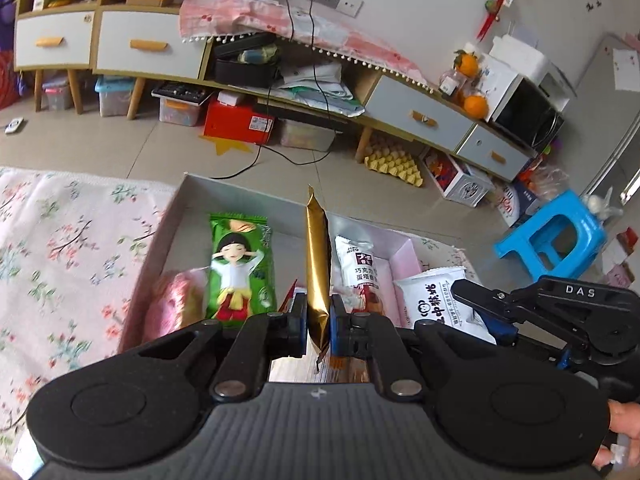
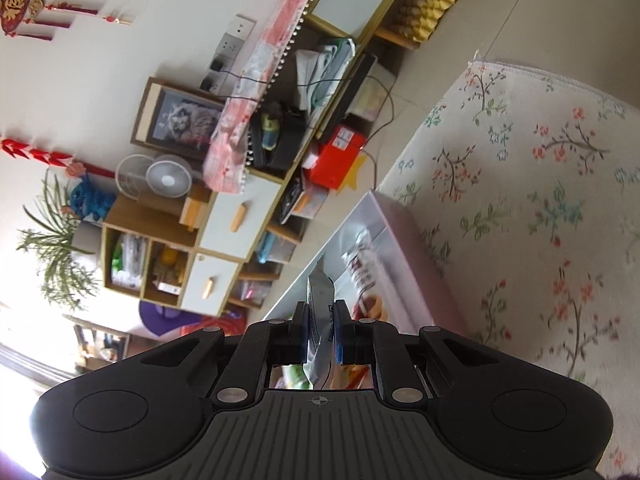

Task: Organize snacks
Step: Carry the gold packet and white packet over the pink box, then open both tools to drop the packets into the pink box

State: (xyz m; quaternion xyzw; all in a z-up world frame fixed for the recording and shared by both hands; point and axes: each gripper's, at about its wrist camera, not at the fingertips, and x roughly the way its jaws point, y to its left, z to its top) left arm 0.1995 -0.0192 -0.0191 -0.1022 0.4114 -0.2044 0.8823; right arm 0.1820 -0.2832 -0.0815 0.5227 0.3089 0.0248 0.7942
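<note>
Floral-cloth-covered surface (image 1: pixel 60 240) under open shallow box (image 1: pixel 182 200), white snack packet (image 1: pixel 434 300) just beside the box.

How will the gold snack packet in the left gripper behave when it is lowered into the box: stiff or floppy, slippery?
The gold packet stands upright above the left gripper without drooping, so it is probably fairly stiff and light. Its glossy foil looks slippery, so it may slide in the grip. Released on edge in the box, it would likely tip flat.
</note>
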